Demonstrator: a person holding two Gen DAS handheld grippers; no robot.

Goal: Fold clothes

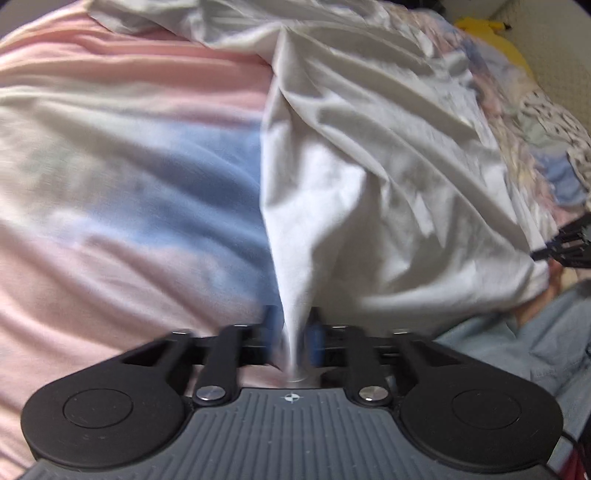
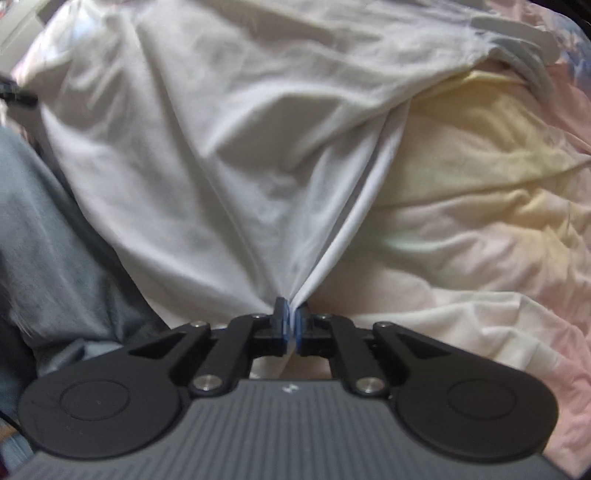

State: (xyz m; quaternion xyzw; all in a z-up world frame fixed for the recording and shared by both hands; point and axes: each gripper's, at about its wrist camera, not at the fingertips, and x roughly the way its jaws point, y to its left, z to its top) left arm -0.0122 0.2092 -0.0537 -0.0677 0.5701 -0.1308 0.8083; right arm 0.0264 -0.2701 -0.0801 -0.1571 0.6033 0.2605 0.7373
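A white garment (image 1: 369, 155) hangs stretched over the bed. My left gripper (image 1: 293, 332) is shut on a bunched corner of it, the cloth fanning up and right from the jaws. In the right wrist view the same white garment (image 2: 221, 147) spreads up and left, and my right gripper (image 2: 292, 321) is shut on another edge of it, pinched between the blue pads (image 2: 282, 317). The right gripper's black frame shows at the right edge of the left wrist view (image 1: 569, 240).
Under the garment lies a pastel bedsheet, pink and blue (image 1: 129, 166), yellow and pink (image 2: 480, 184). The person's light blue jeans (image 2: 44, 221) are at the left; they also show in the left wrist view (image 1: 535, 339). Patterned cloth and a yellow item (image 1: 491, 33) lie far right.
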